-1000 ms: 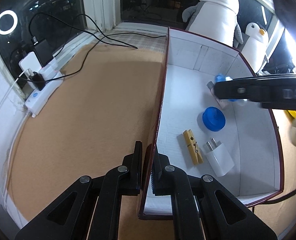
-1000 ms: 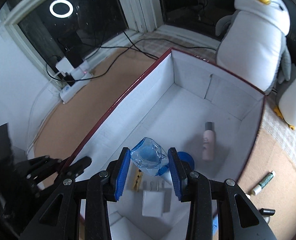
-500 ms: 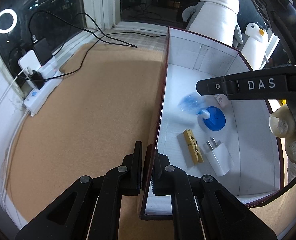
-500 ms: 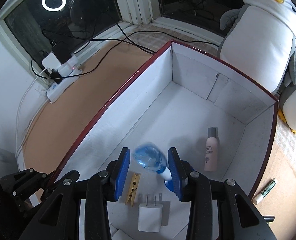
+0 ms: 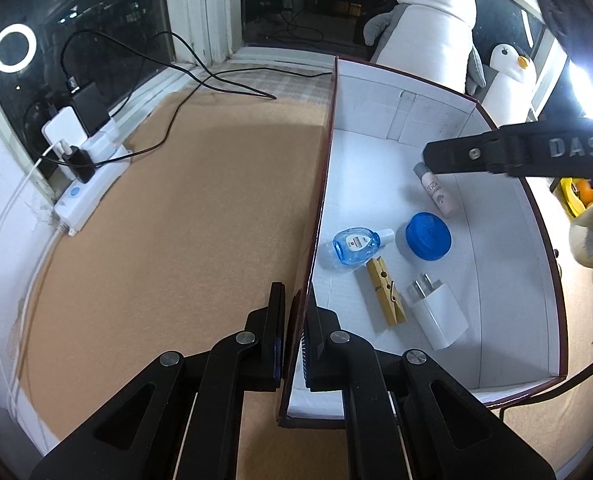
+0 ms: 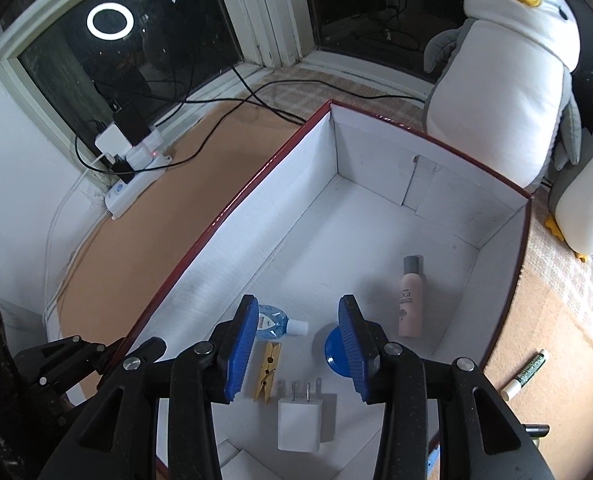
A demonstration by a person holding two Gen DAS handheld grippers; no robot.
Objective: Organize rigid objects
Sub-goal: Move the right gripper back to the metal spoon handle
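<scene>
On the cork-topped bench (image 5: 184,216) the box (image 5: 321,184) is pinched at its near wall by the shut left gripper (image 5: 294,344), while above the blue bottle (image 6: 274,322) lying inside it the empty right gripper (image 6: 296,344) is held part-open, jaws just widened; box could tip if that wall is tugged.

Left wrist cam sits low at the box (image 5: 323,184) left wall, near end, looking steeply down along that wall. Right wrist cam is higher over the near end, tilted down toward the far corner. Both share the box floor, power strip (image 5: 92,188) far left, big penguin (image 6: 508,80) far right.
</scene>
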